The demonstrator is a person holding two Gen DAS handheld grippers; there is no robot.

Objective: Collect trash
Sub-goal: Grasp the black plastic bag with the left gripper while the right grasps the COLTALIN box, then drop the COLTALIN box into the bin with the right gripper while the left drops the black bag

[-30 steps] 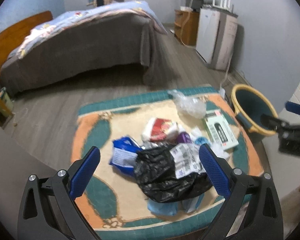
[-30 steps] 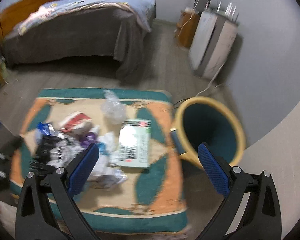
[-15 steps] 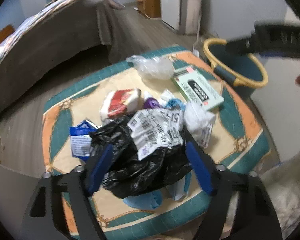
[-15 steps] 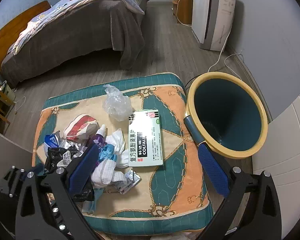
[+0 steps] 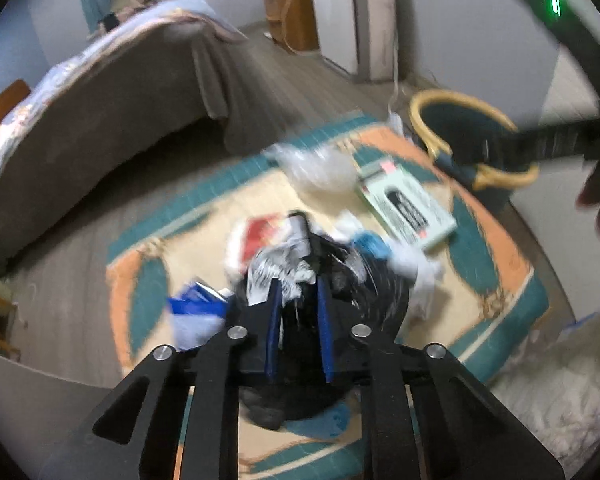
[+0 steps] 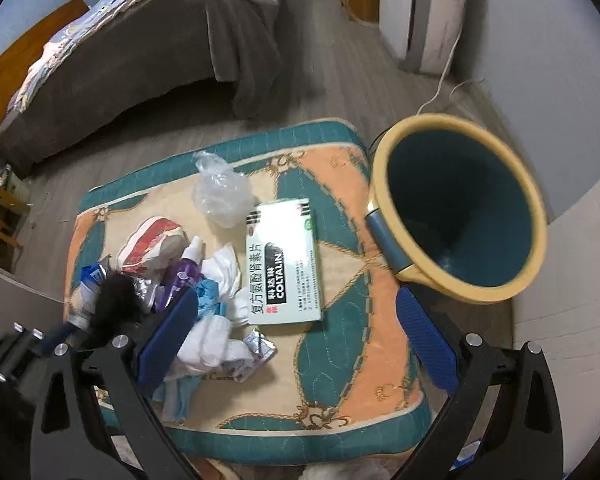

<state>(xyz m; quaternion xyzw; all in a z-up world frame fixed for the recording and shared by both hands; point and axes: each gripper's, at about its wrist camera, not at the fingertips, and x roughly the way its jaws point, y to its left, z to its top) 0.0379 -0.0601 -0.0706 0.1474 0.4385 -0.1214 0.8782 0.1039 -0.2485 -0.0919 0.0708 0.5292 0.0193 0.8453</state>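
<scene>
Trash lies on a patterned cushion. My left gripper is shut on a black plastic bag with a white label and holds it over the pile; the bag also shows in the right wrist view. My right gripper is open and empty above the cushion's front. Under it lie a white medicine box, crumpled white tissues, a purple bottle, a clear plastic bag and a red-white wrapper. A teal bin with a yellow rim stands right of the cushion.
A bed with a grey cover stands behind the cushion. White cabinets and a cable are at the back right wall. A blue wrapper lies at the cushion's left. Wood floor surrounds the cushion.
My left gripper has closed on the black plastic bag and raised it. My right gripper has stayed open above the cushion and shifted slightly.
</scene>
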